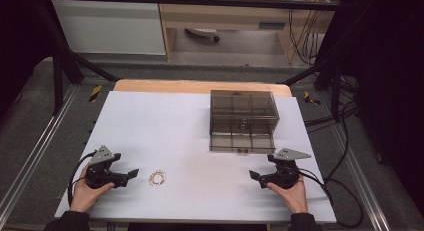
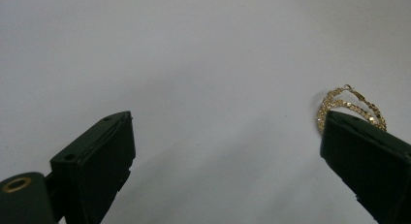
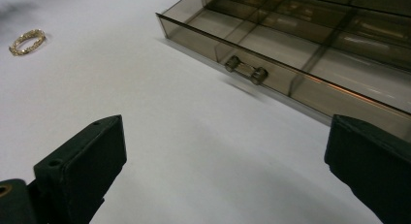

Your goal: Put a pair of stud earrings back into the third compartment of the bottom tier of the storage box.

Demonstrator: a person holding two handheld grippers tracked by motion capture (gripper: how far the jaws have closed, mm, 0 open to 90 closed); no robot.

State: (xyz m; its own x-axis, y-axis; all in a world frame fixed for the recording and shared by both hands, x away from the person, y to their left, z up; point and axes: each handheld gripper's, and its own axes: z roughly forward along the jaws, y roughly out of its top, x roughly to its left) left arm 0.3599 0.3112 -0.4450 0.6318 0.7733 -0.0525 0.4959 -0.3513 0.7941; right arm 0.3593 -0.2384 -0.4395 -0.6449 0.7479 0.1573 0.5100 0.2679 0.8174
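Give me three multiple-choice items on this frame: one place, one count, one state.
1. Where does the gold bracelet lie?
A. in the drawer
B. on the white sheet beside the left gripper
C. between the right gripper's jaws

2. How many handles show on the open drawer front?
A. one
B. two
C. three

3. How do the right gripper jaws stand?
A. shut on the bracelet
B. shut, nothing held
C. open, nothing between them

Key: 1 B, high view shows it there; 2 A, right gripper view shows one bar; 3 C, jaws wide apart.
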